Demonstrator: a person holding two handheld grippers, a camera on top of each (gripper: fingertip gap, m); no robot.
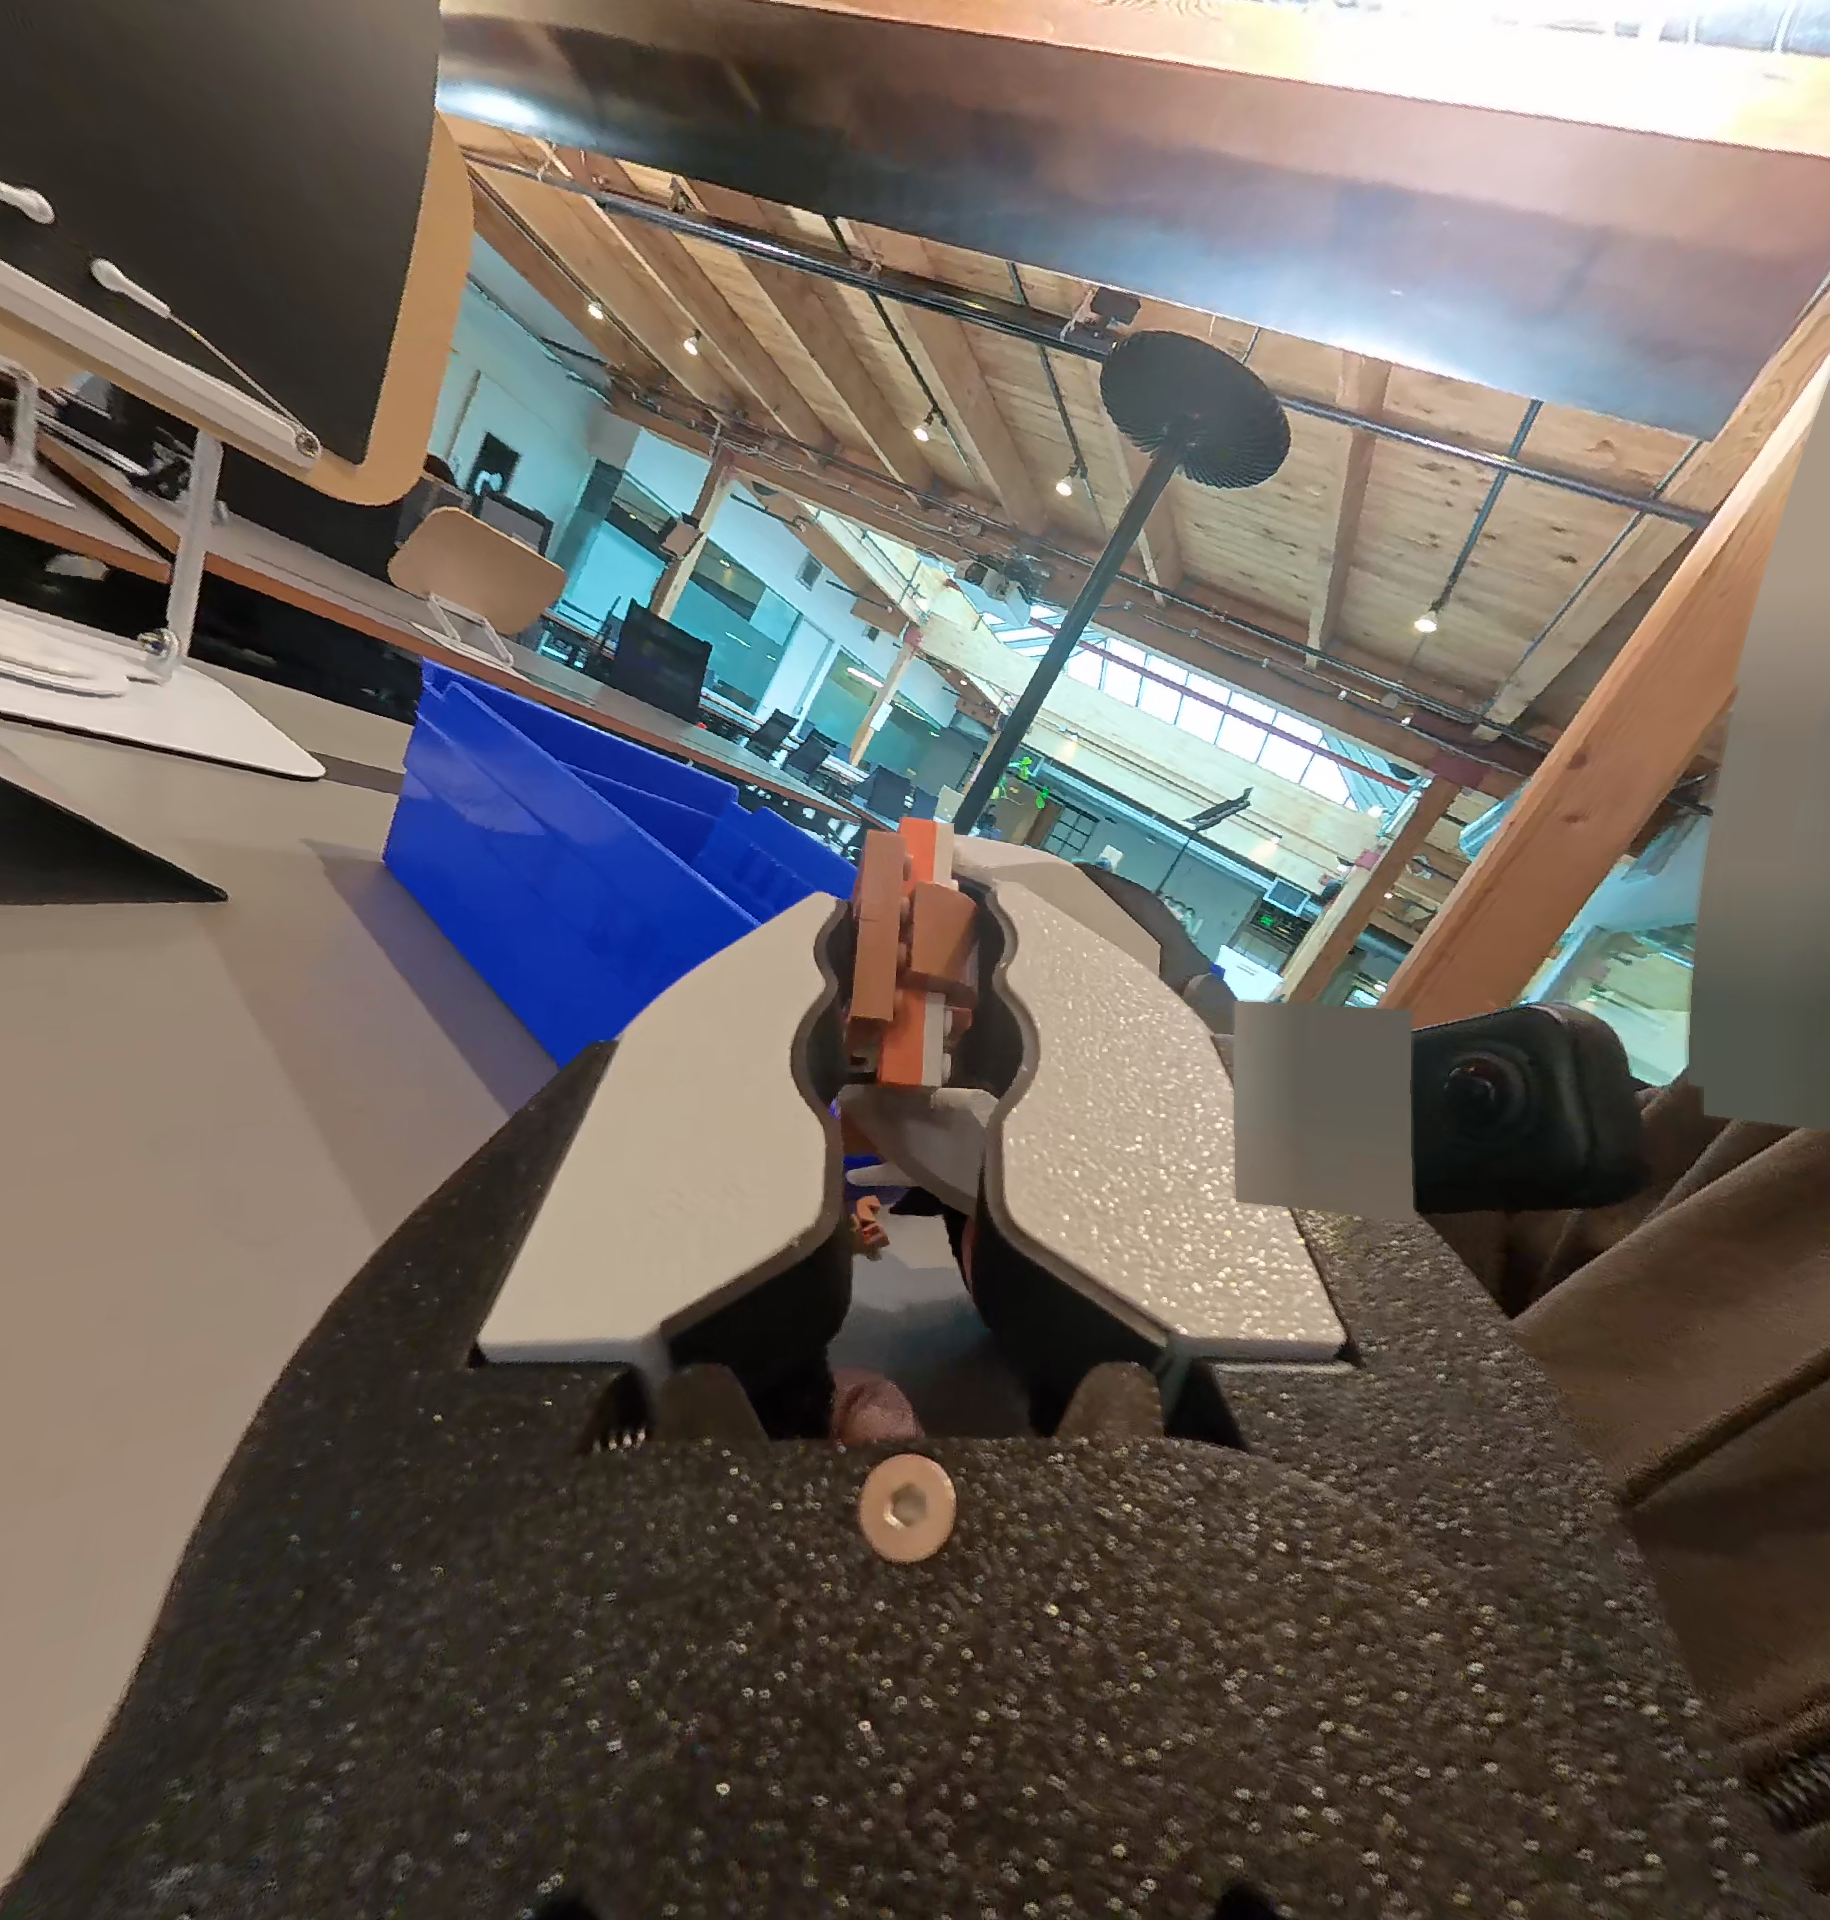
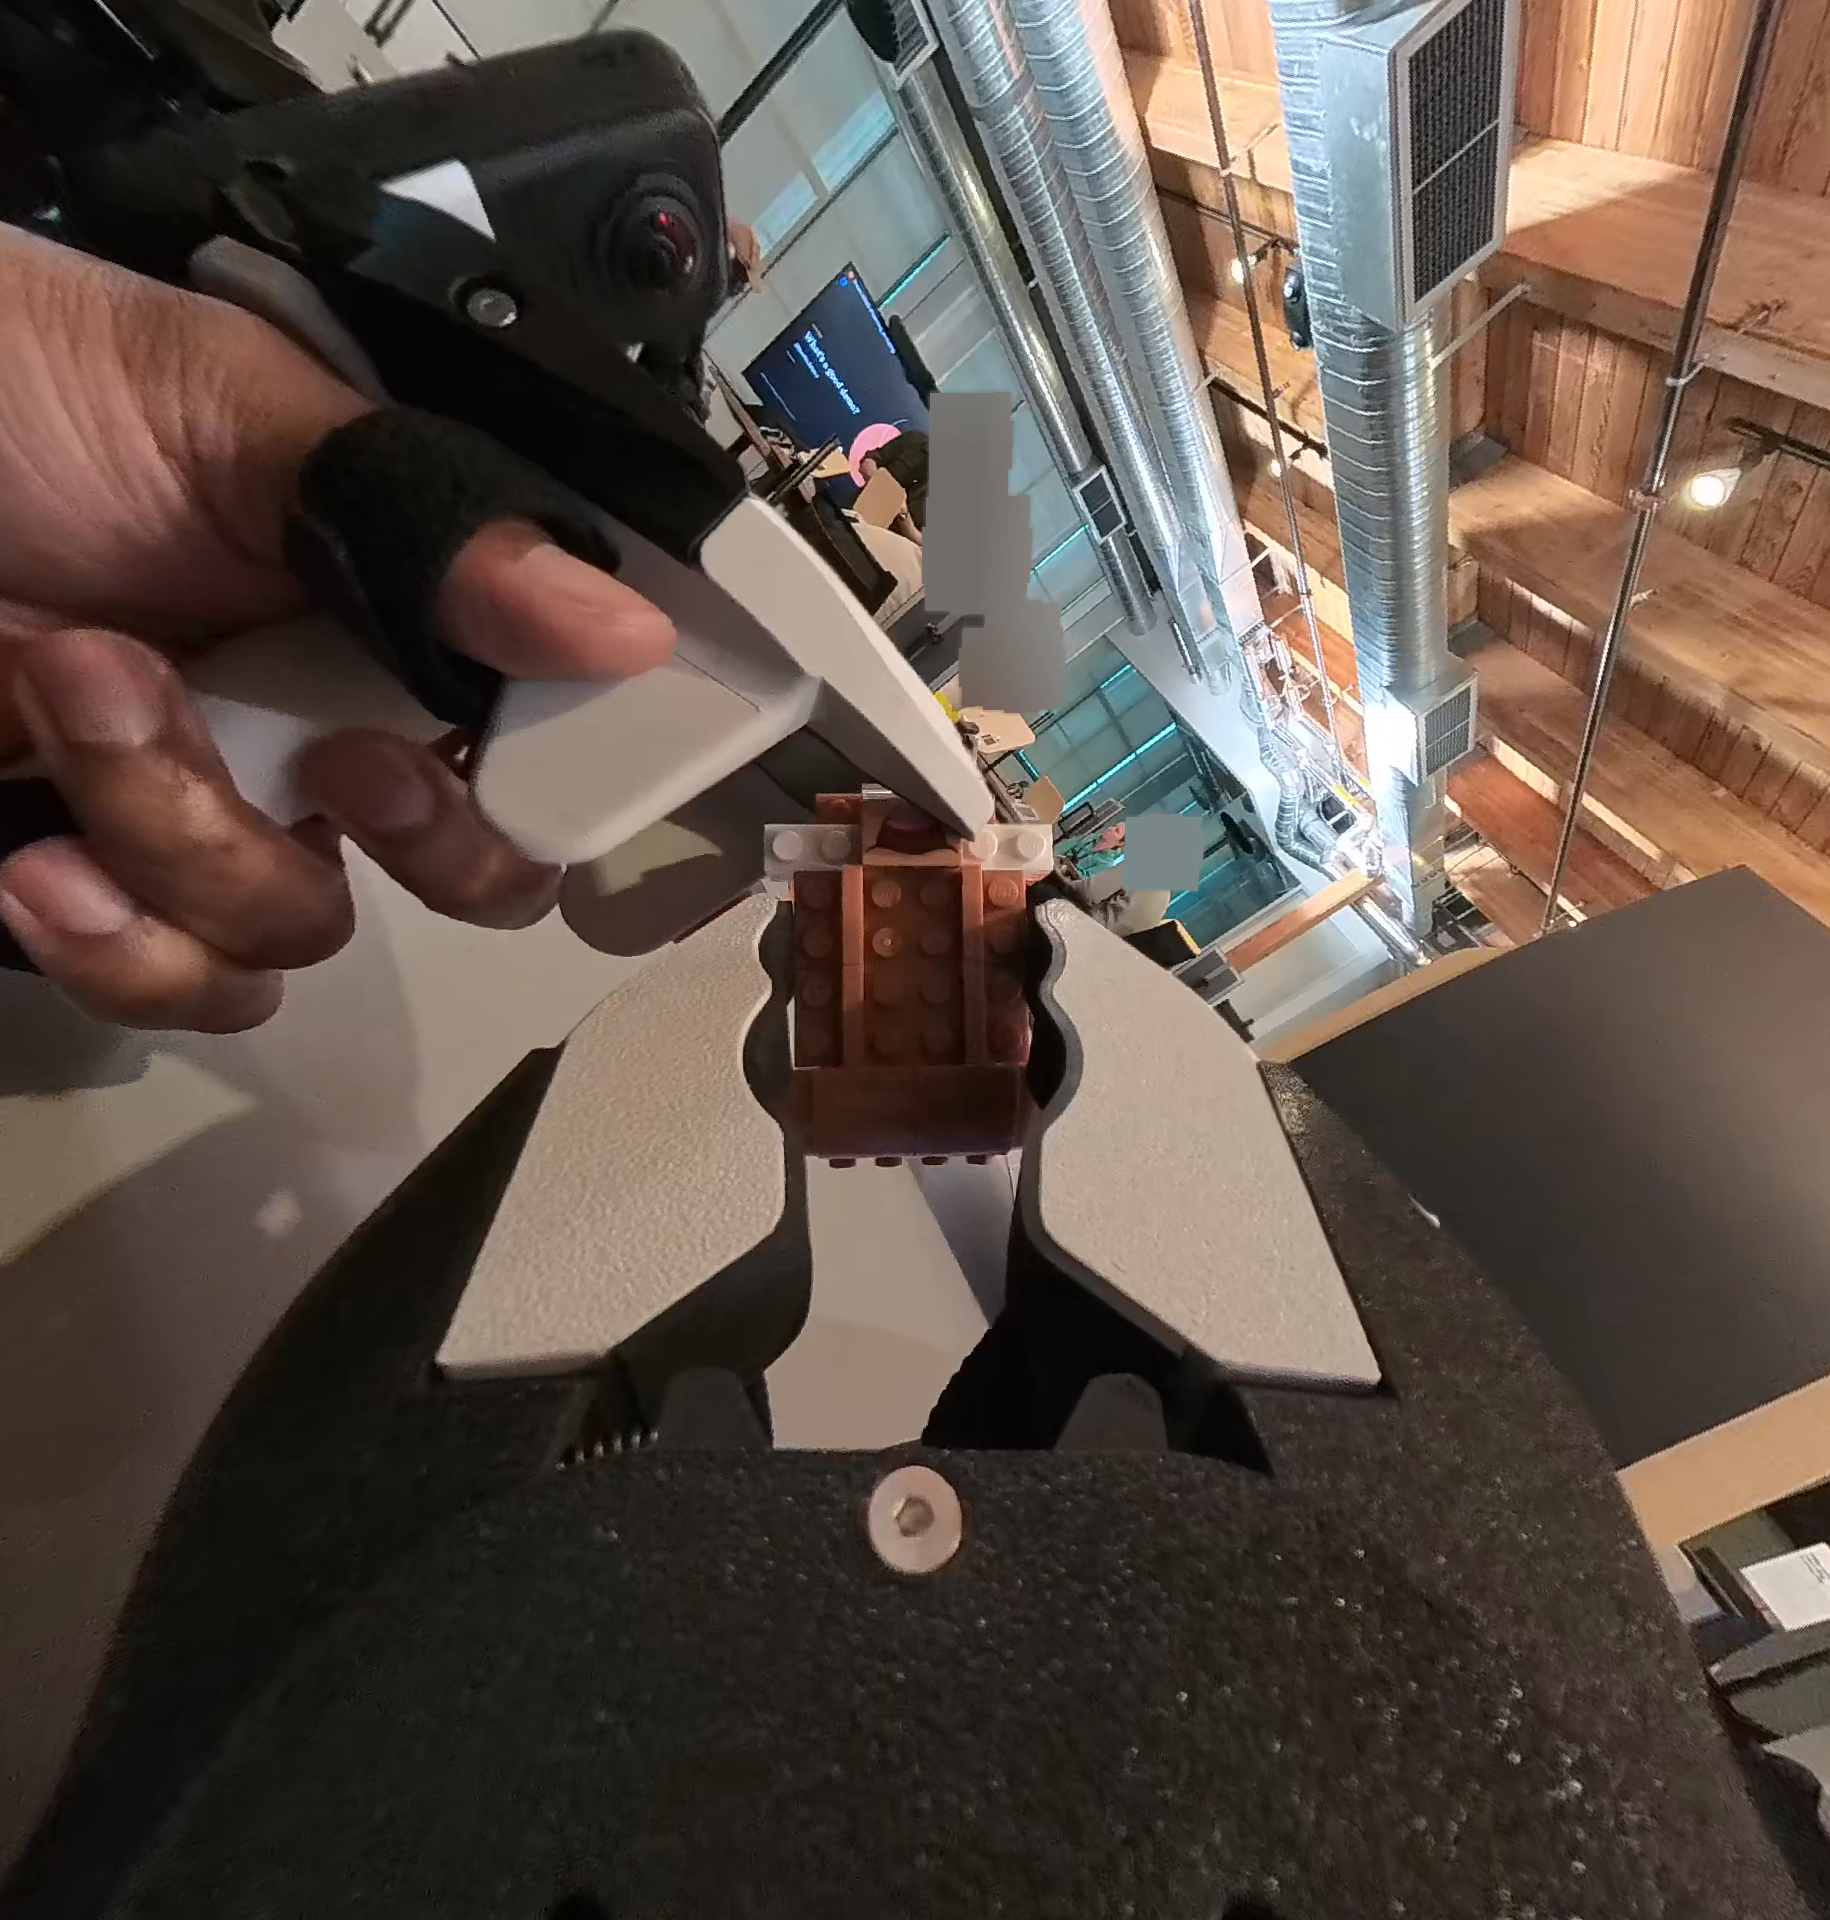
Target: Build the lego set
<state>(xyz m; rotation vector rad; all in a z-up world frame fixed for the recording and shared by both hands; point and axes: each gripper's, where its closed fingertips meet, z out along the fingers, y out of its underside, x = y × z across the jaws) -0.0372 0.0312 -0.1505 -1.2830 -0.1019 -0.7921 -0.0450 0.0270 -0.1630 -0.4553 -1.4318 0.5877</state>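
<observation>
While much of its far end hides behind the left hand-held gripper (image 2: 978,826), one brown-and-white lego assembly (image 2: 906,987) sits clamped in the right hand-held gripper (image 2: 906,997), raised above the surface (image 1: 163,1039). The left hand-held gripper (image 1: 916,987) pinches its edge. One blue bin (image 1: 578,883) stands behind, partly hidden.

Counts on the bench

Two grippers (image 2: 906,1003) (image 1: 916,987), one brown lego build (image 2: 906,997), one blue bin (image 1: 578,883), one hand (image 2: 163,623).
</observation>
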